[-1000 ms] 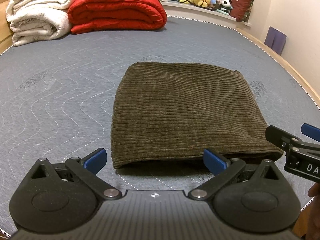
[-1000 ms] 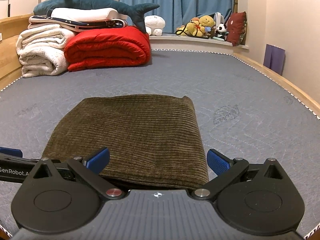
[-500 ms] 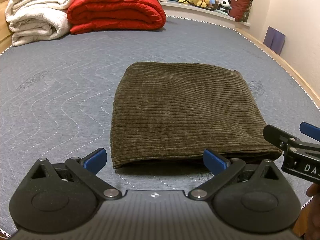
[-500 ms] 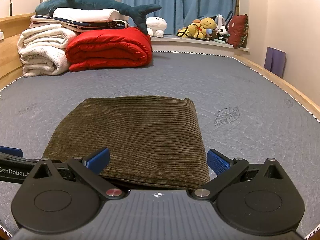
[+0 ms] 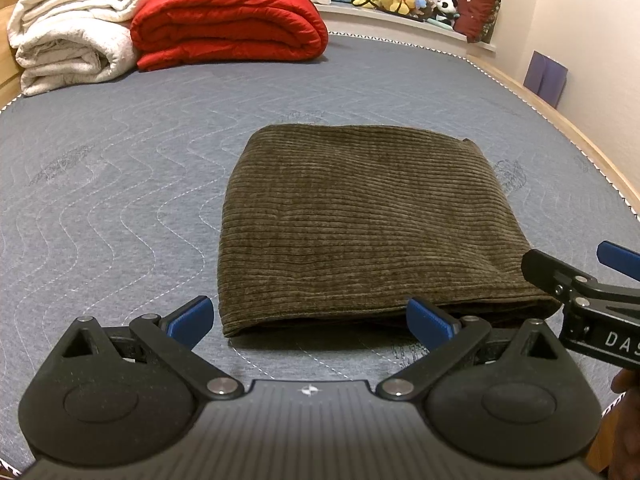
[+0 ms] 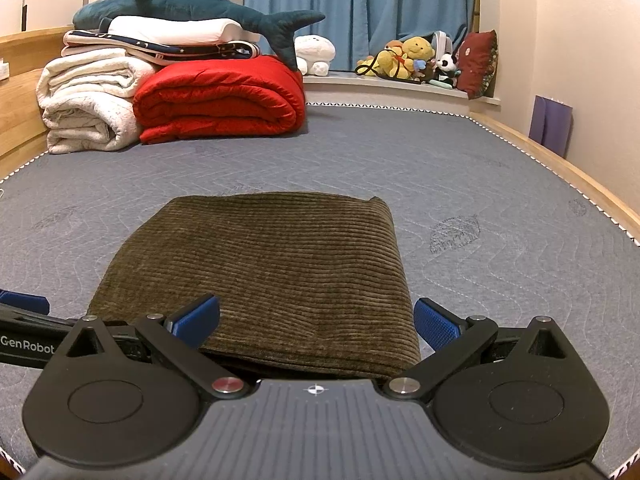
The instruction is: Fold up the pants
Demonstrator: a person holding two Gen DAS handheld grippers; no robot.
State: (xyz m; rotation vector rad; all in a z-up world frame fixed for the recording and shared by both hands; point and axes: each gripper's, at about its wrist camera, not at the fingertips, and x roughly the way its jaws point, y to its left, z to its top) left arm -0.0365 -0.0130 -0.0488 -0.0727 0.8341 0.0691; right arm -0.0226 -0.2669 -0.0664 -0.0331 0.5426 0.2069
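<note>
The olive-brown corduroy pants (image 5: 352,220) lie folded into a flat rectangle on the grey quilted mattress (image 5: 100,208); they also show in the right wrist view (image 6: 272,276). My left gripper (image 5: 310,320) is open and empty, just short of the pants' near edge. My right gripper (image 6: 316,320) is open and empty, its jaws wide at the near right corner of the pants. The right gripper also shows at the right edge of the left wrist view (image 5: 592,280). The left gripper shows at the left edge of the right wrist view (image 6: 24,320).
A folded red quilt (image 5: 228,28) and white blankets (image 5: 72,36) are stacked at the far left of the mattress, with a plush shark (image 6: 192,8) on top. Stuffed toys (image 6: 412,60) sit on the window ledge. A wooden bed rail (image 6: 560,168) runs along the right.
Both grippers have drawn back slightly from the pants and risen a little. The pants have not moved.
</note>
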